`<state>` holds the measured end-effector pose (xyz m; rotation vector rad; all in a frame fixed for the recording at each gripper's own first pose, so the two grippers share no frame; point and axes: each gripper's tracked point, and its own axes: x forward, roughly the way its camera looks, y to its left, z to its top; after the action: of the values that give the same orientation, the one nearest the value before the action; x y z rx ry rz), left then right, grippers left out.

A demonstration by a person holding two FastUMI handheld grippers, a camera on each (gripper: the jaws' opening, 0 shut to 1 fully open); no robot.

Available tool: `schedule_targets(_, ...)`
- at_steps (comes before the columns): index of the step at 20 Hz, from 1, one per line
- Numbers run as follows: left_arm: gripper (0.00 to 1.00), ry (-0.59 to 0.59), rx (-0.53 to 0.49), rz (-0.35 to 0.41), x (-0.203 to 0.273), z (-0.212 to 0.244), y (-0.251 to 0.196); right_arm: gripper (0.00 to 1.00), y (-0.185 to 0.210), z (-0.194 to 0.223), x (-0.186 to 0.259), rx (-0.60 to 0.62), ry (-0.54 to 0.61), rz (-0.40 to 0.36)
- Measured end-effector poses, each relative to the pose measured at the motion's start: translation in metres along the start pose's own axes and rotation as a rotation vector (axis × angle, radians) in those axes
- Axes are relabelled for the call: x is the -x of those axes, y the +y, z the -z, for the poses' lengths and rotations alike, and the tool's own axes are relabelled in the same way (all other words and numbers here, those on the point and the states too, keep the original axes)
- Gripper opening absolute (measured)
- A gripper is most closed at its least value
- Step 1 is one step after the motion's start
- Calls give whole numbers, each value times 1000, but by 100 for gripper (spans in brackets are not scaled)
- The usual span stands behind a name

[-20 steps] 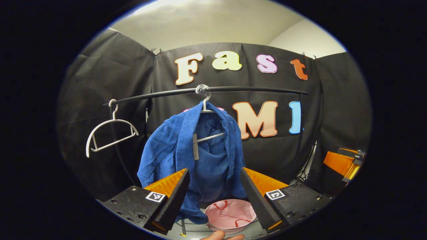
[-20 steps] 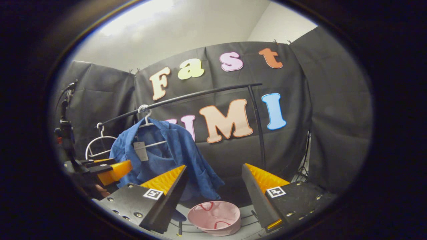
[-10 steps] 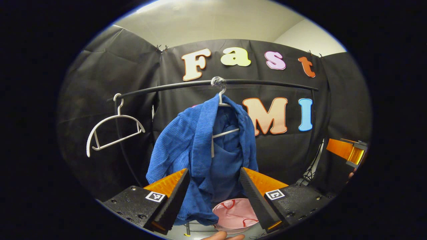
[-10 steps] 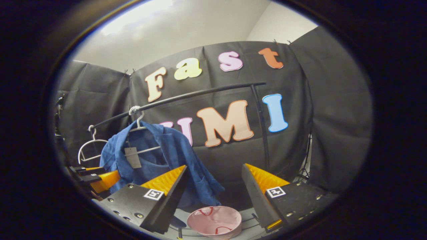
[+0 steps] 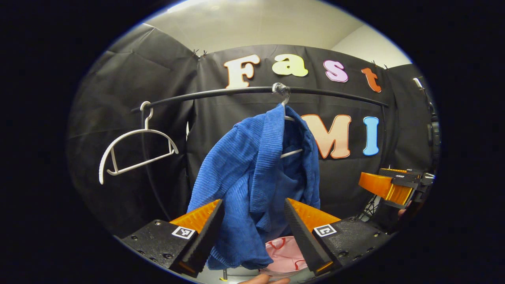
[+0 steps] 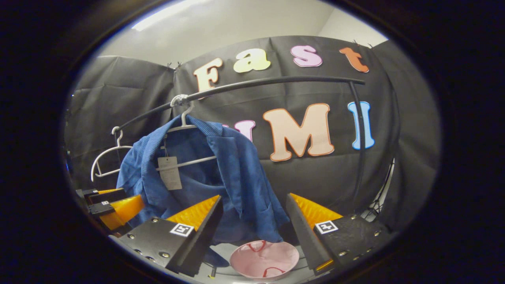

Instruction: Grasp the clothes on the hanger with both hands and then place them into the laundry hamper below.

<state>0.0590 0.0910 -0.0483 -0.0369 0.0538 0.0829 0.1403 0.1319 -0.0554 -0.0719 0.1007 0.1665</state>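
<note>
both claws gape before hanging blue jacket (image 5: pixel 252 173).

Light comes from overhead, with a bright glare patch on the ceiling (image 5: pixel 236 23) above the clothes rail (image 5: pixel 252 91). Lower down it's dim. Heavy fisheye bends that rail into an arc. The blue jacket (image 5: pixel 256 173) is sharp in the left gripper view; the right gripper view's edges look soft and hazy.

garment tag (image 6: pixel 169 172), print too small to read
</note>
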Motion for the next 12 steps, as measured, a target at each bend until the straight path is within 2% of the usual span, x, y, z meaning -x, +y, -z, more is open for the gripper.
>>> schedule_targets(1, 94, -14, -1, -5, -3, -1, 1, 93, 7, 1, -6, 2, 4, -8)
schedule_targets(3, 92, -51, -3, -28, -10, -4, -1, 96, 12, 1, -18, 14, 5, -15)
schedule_targets(5, 94, -55, 10, -59, -16, -1, -7, 93, 18, 8, -30, 23, 35, -48)
schedule_targets(6, 94, -51, 23, -78, -19, 1, -11, 96, 18, 10, -36, 33, 49, -65)
schedule_targets(8, 96, -28, 32, -123, -23, 7, -19, 96, 14, 15, -50, 54, 75, -94)
schedule_targets(12, 95, -56, -33, -233, -29, -1, -19, 94, 17, 17, -78, 39, 90, -170)
